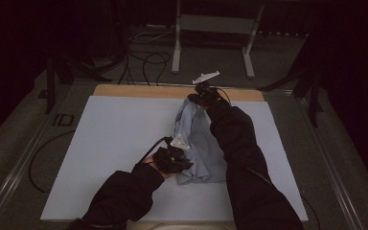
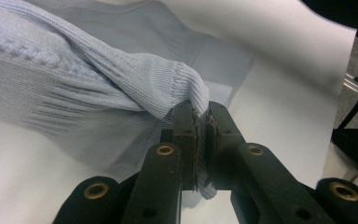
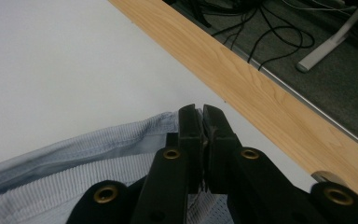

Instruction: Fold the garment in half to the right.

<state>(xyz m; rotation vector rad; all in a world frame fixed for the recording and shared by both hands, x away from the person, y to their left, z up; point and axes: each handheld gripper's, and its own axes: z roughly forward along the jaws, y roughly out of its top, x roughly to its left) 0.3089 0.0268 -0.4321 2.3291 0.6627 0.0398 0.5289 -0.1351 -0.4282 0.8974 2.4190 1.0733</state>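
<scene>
A pale blue knitted garment (image 1: 197, 143) lies stretched from near to far on the right half of the white table cover (image 1: 115, 143). My left gripper (image 1: 175, 160) holds its near end: in the left gripper view the jaws (image 2: 200, 122) are shut on a ribbed hem of the garment (image 2: 121, 79), which bunches over the tips. My right gripper (image 1: 202, 96) is at the far end by the wooden edge. In the right gripper view its jaws (image 3: 202, 122) are shut on the garment's ribbed edge (image 3: 88, 158).
The wooden table edge (image 3: 261, 98) runs just past the right gripper, with dark floor, cables (image 1: 146, 60) and a metal stand (image 1: 215, 28) behind it. White cover stretches bare to the left of the garment. Dark sleeves come in from the bottom.
</scene>
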